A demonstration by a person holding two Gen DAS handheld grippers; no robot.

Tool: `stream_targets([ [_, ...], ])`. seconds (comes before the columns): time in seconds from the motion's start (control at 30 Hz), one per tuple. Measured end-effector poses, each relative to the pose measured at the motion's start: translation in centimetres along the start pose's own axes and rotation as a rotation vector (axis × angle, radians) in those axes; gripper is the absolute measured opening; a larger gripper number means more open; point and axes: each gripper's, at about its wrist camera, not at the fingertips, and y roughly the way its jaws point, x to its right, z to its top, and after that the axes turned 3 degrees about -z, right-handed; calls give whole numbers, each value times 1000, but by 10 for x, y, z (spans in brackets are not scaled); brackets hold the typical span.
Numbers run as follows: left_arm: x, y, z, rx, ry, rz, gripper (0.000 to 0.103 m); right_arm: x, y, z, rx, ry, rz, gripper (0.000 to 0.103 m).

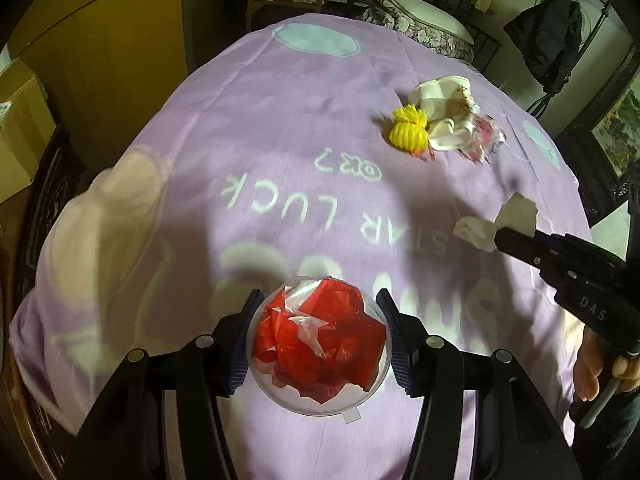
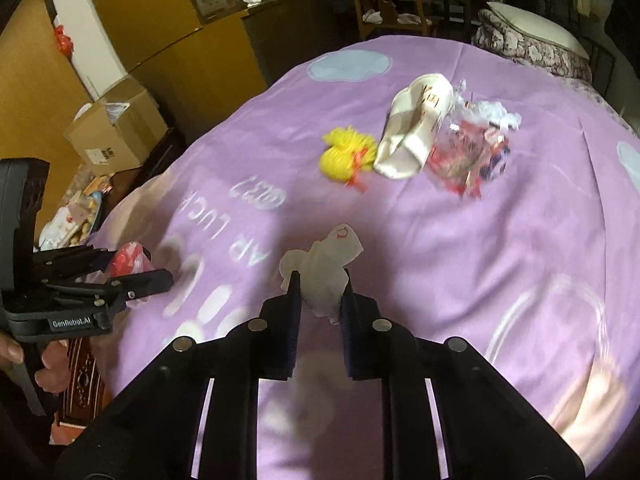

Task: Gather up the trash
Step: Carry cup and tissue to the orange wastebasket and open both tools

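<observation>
Trash pickup on purple bedspread [image 1: 280, 120], both grippers loaded.
L gripper [image 1: 318, 340] clamps clear cup [image 1: 264, 364] stuffed w/ red plastic [image 1: 320, 340]; R gripper [image 2: 320, 300] pinches crumpled white tissue [image 2: 320, 268], lifted just off the cover. Farther back lie yellow yarn bundle [image 2: 344, 154], white slipper [image 2: 416, 124] & clear wrapper w/ red print [image 2: 468, 152], close together, touching.

Probably a lived-in home: purple printed bedspread [image 2: 460, 240], cardboard box [image 2: 116, 128], wooden chair [image 2: 400, 4].
</observation>
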Motion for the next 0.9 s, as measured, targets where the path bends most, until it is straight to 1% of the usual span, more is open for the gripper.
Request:
stream_targets([
  [0.23, -16, -35, -47, -2, -36, 7, 56, -35, -20, -28, -7, -15, 46, 19],
  [0.43, -37, -60, -85, 9, -86, 17, 57, -83, -32, -52, -21, -80, 84, 19],
  [0.6, -69, -85, -119, 28, -148, 40, 57, -134, -34, -66, -38, -166, 126, 19],
  [0.7, -94, -100, -142, 37, -189, 62, 57, -173, -30, -74, -58, -225, 164, 19],
  [0.8, -126, -113, -168, 39, -245, 93, 57, -209, -22, -81, -83, -278, 204, 19],
  [0.9, -160, -118, -190, 28, -315, 119, 57, -255, -8, -91, -118, -356, 247, 19],
])
